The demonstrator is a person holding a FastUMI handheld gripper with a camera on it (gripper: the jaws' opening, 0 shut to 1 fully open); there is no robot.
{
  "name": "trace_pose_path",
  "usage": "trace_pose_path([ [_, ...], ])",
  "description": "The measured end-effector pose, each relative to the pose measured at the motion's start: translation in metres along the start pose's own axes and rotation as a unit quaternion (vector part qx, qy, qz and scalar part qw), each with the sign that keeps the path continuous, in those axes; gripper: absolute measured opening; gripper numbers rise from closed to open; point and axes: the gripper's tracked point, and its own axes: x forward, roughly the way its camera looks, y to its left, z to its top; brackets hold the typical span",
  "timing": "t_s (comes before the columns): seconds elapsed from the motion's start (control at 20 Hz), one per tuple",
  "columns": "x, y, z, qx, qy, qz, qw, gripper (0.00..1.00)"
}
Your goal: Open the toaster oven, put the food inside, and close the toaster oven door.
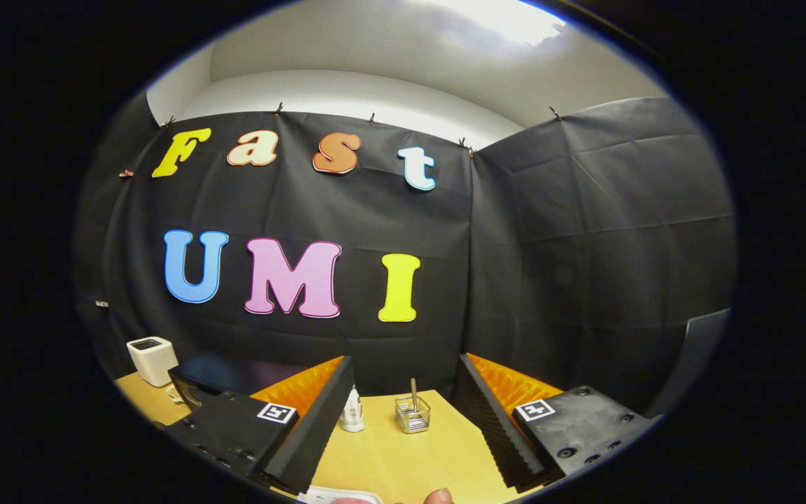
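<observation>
You have one toaster oven (201,381), one white box (153,360), one small bottle (352,411), one wire holder (413,414) and two gripper fingers (312,434), spread apart, on one table (403,455)

Gripper (406,420) is hanging up in the air with its two fingers (494,420) spread wide apart, nothing sitting between them. Orange-backed ribbed black pads are facing each other, and it's pointing level, straight ahead.

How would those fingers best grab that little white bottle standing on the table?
Probably round its middle, coming level from the near side: the small white bottle stands upright on the wooden table, beyond the open fingers, apart from the clear square holder beside it.
</observation>
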Motion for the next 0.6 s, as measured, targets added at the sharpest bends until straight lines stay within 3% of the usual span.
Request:
trace_pose_path([
  [0.25,-0.011,0.121,-0.016,0.015,0.029,0.054,0.998,0.97],
  [0.6,0.007,0.277,-0.093,0.017,0.110,0.121,0.986,0.97],
])
